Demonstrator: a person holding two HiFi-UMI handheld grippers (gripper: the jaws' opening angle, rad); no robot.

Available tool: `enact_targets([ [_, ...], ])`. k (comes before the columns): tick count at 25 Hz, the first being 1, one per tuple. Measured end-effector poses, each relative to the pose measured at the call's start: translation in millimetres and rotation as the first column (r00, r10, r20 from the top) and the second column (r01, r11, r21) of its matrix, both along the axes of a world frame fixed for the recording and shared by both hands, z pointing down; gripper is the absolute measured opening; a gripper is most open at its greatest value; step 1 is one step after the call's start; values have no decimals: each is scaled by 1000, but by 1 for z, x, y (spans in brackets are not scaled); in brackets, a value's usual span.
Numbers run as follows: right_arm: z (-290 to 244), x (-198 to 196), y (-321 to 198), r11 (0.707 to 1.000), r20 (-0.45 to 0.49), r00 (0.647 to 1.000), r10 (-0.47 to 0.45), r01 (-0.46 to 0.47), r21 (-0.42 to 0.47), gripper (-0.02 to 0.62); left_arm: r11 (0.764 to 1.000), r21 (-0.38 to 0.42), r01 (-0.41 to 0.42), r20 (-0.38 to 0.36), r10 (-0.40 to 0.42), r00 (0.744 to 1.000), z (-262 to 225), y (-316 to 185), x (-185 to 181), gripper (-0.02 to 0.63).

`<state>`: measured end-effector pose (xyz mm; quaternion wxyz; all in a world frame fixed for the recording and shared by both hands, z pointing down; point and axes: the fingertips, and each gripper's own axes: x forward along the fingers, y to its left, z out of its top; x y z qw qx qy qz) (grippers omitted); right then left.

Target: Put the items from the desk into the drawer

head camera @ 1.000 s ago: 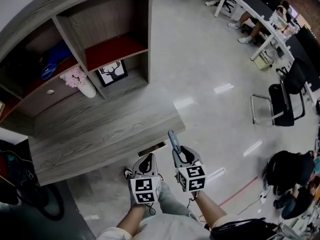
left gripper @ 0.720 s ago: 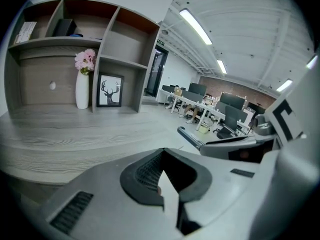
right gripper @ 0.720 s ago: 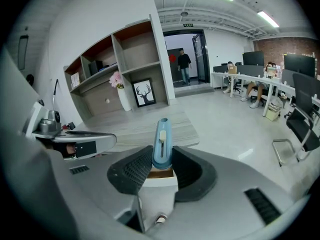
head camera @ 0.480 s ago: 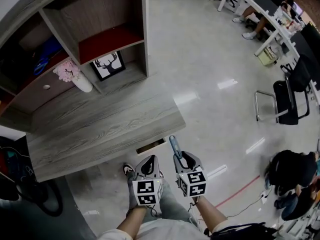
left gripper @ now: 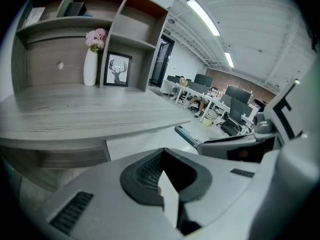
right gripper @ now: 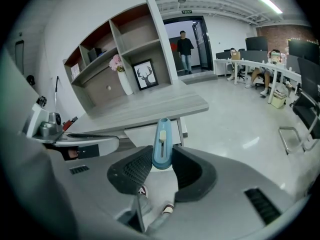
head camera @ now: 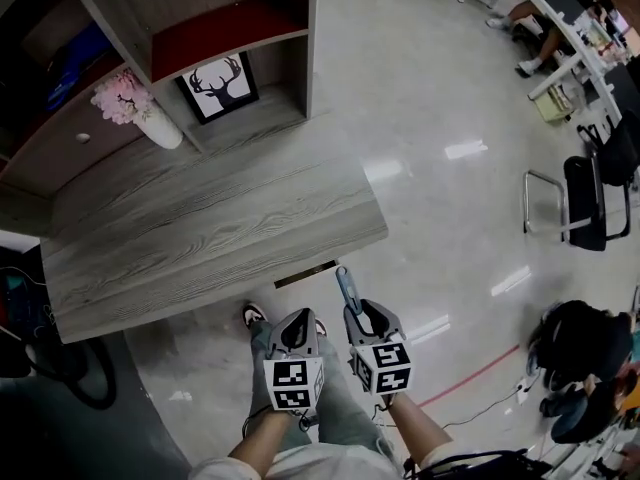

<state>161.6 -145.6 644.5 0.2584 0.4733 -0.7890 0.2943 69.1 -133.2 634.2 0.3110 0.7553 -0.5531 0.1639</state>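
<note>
Blue plastic shows between the jaws of the right gripper (right gripper: 162, 156): a slim utility knife (right gripper: 161, 143) with a pale slider (right gripper: 161, 140) on its upper face. The two ribbed black pads are closed against its lower end, one on each side, and the rest of the knife sticks out forward past the jaw tips, pointing toward the desk. The jaws of the left gripper (left gripper: 161, 154) are closed, tips meeting, with nothing held between them. Both grippers are held side by side, close together and low, just in front of the grey wood-grain desk (head camera: 200, 228). Each carries a cube with black-and-white square markers, the left cube (head camera: 292, 381) and the right cube (head camera: 385, 366); these bear patterns only. Under the front edge of the desk, just beyond the knife tip in the head view, the drawer (head camera: 305, 274) shows as a narrow dark slot. At the back of the desk a white vase of pink flowers (head camera: 150, 118) stands beside a framed deer picture (head camera: 218, 86) in the shelf unit (head camera: 290, 28). A green sign (left gripper: 166, 32) over the doorway is too small to read. A person (right gripper: 185, 49) stands in that doorway, across the glossy floor (head camera: 430, 148).
</note>
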Motion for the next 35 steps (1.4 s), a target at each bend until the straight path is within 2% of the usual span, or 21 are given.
enact_targets([
  [12,83,-18,7,994,-34,997,-70,66,-90,120,997,-73,29,27,-28,999,81,9,-26,-2],
  [23,152,-37,-7,984,-71,992,-106,95,-148,120,993,-106,57,22,-55,998,139,0,-52,-2],
  [35,178,-63,-11,956,-82,978,-194,170,-238,120,992,-115,55,33,-52,998,156,-8,-64,-2],
])
